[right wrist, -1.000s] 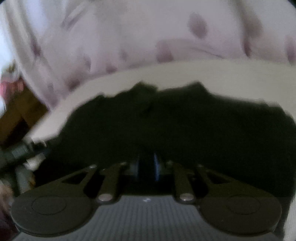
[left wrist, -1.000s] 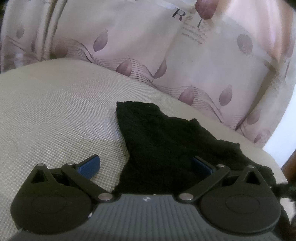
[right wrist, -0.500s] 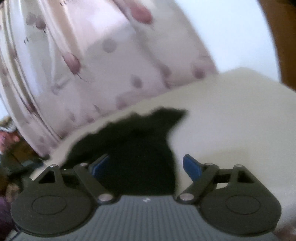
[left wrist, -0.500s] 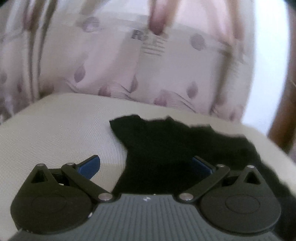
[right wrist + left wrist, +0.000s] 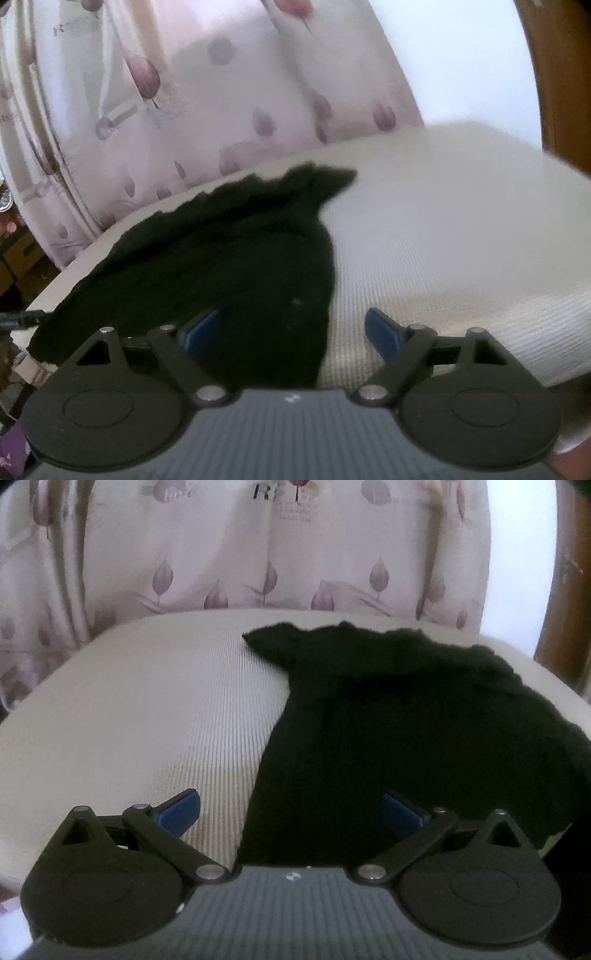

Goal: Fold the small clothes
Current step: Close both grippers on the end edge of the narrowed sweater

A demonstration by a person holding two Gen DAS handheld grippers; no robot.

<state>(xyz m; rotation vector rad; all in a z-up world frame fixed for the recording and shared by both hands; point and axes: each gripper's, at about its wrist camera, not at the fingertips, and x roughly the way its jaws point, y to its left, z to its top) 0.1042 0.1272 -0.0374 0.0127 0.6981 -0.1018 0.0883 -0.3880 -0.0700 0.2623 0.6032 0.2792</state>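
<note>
**Left wrist view: black garment straddled by both my grippers, nothing grabbed yet**

Left wrist cam shows my left gripper [image 5: 290, 808] spread wide with nothing between the blue pads. The black garment [image 5: 406, 731] lies flat on the beige ribbed cushion [image 5: 147, 709], and its left edge runs right up between my fingers, so the cloth sits mostly ahead and to the right of this hand. One blue pad is over bare cushion, the other over fabric.

Right side is the mirror of that. My right gripper [image 5: 291, 328] is also wide open and holding nothing, with the garment [image 5: 221, 266] ahead and to its left and its right edge passing between the fingers.

So the piece runs lengthwise away from me toward the flowered curtain [image 5: 258, 554], flaring wider at the far end. Both hands look about equally close to the near hem, one per side. My guess is the next move is pinching those two near corners.
</note>
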